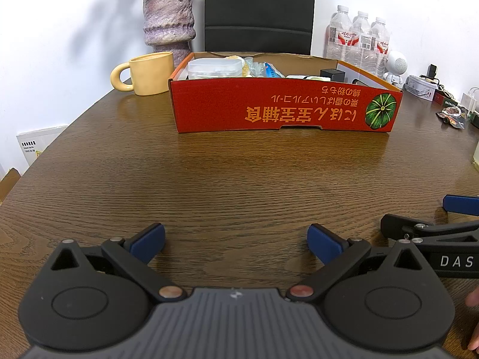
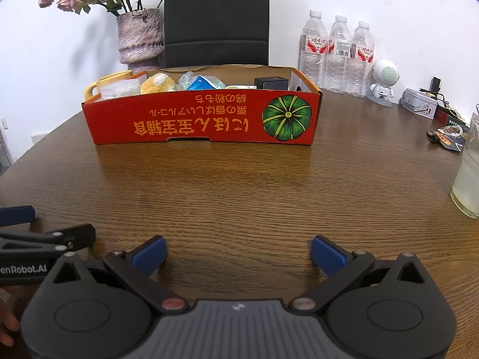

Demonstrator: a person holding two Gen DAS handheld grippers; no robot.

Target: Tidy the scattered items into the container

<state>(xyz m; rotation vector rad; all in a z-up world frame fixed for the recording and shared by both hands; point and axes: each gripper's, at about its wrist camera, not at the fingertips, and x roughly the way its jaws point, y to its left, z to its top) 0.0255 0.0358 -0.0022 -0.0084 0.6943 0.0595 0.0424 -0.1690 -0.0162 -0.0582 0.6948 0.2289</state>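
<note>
Both jaws spread wide, nothing between them. Left gripper (image 1: 236,243) and right gripper (image 2: 238,254) sit low over wooden table (image 1: 227,179), side by side near its front edge. Red cardboard box (image 2: 203,116) straight ahead, well apart from both. Inside: clear plastic tub (image 1: 214,67), plush toy (image 2: 157,83), blue packet (image 2: 201,83), black block (image 2: 271,83). Yellow mug (image 1: 146,73) just beside box's left end.

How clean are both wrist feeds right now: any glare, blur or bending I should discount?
Left wrist view: the red box bows from fisheye, corners vignette dark, and a soft plant shadow falls on the wall beside the vase. Right wrist view: sheen on the table before the box, which is sharp with readable print; the open right gripper looks slightly soft up close.
</note>
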